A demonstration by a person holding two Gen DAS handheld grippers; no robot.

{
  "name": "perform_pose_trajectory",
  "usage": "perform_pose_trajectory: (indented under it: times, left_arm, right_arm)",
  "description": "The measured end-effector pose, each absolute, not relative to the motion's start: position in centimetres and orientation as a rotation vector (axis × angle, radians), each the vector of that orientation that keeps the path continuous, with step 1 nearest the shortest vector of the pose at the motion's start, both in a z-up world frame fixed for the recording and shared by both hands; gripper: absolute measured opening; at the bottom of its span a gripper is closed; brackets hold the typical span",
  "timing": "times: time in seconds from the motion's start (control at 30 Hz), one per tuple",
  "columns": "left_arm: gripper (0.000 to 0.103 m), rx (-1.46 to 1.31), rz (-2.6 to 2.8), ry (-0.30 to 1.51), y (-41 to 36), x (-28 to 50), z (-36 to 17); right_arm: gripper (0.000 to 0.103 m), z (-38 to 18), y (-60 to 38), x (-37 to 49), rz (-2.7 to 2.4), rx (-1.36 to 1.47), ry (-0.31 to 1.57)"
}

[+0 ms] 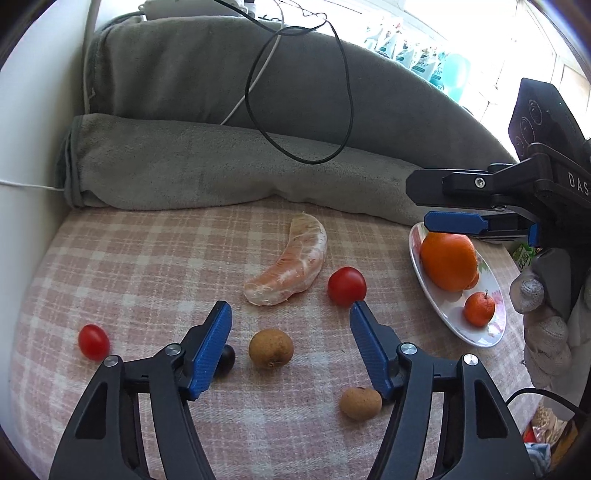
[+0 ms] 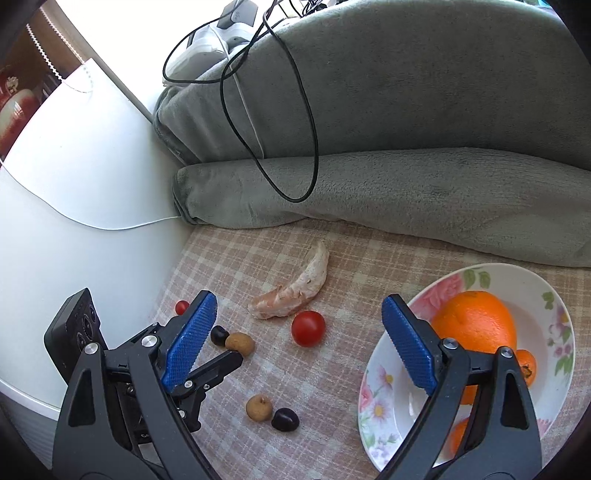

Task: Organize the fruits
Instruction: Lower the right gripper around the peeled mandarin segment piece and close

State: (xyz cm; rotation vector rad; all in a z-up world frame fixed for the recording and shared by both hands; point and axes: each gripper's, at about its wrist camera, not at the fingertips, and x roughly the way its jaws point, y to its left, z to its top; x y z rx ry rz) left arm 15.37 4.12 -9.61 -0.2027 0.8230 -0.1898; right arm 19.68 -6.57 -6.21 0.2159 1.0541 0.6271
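A pink-and-cream checked cloth [image 1: 147,258] fills the lower frame; folded grey fleece blanket [image 1: 221,110] above; bright window [image 1: 461,29] upper right; white panel [image 2: 74,166] left.

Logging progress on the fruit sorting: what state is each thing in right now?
Left tool: open, empty.
Right tool: open, empty.
Floral plate: holds three orange fruits.
Big orange: on plate.
Peeled citrus segment: on plaid cloth.
Larger cherry tomato: on cloth.
Brown longan: on cloth, between left tool's fingers.
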Motion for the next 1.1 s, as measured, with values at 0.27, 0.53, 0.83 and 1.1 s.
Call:
perform_pose_trajectory:
  times: [0.27,0.53,0.83,1.1]
  left_arm:
    - [0.055,-0.189,-0.205,0.852,4.5,16.7,-10.4]
    - [0.05,-0.173,-0.207,0.878,4.5,18.9,-11.1]
    - [0.047,-0.169,-0.22,0.9,5.3,21.6,-11.8]
    - [0.046,-0.157,-0.228,0.915,5.6,24.2,-12.8]
  right_arm:
    - [0.082,-7.9,-4.1,22.1,0.615,0.216,1.126]
    - [0.067,-10.0,-1.8,24.3,0.574,0.171,1.199]
    - [0.055,-11.9,-0.1,25.6,0.531,0.125,1.253]
    - [0.049,-13.2,0.7,26.5,0.509,0.121,1.283]
